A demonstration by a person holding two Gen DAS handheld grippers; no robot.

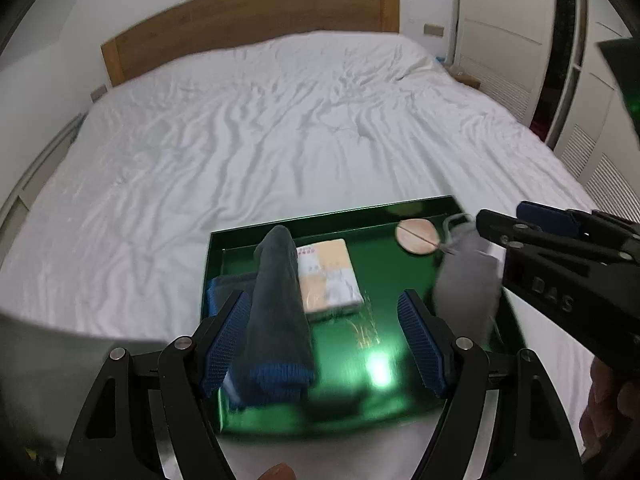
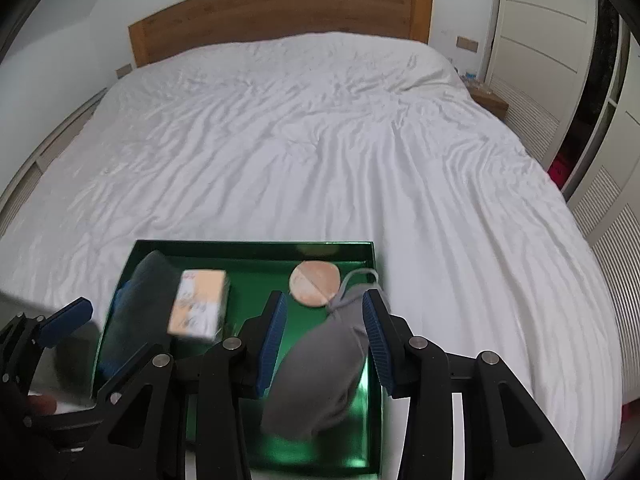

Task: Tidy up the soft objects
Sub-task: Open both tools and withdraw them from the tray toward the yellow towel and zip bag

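Note:
A shiny green tray (image 1: 360, 212) (image 2: 248, 250) lies on the white bed near its front edge. In it are a dark grey sock with a blue cuff (image 1: 276, 304) (image 2: 136, 304), a yellow-and-white tissue pack (image 1: 330, 276) (image 2: 200, 304), a round peach puff (image 1: 418, 236) (image 2: 314, 284) and a grey drawstring pouch (image 1: 466, 280) (image 2: 320, 376). My left gripper (image 1: 324, 340) is open above the tray, the sock lying against its left finger. My right gripper (image 2: 326, 340) is open, the pouch resting beside its right finger.
The white wrinkled bedsheet (image 1: 260, 140) (image 2: 300, 140) spreads beyond the tray to a wooden headboard (image 1: 248, 20) (image 2: 280, 12). White wardrobe doors (image 1: 520, 40) (image 2: 560, 40) stand at the right. The bed's right edge drops off near them.

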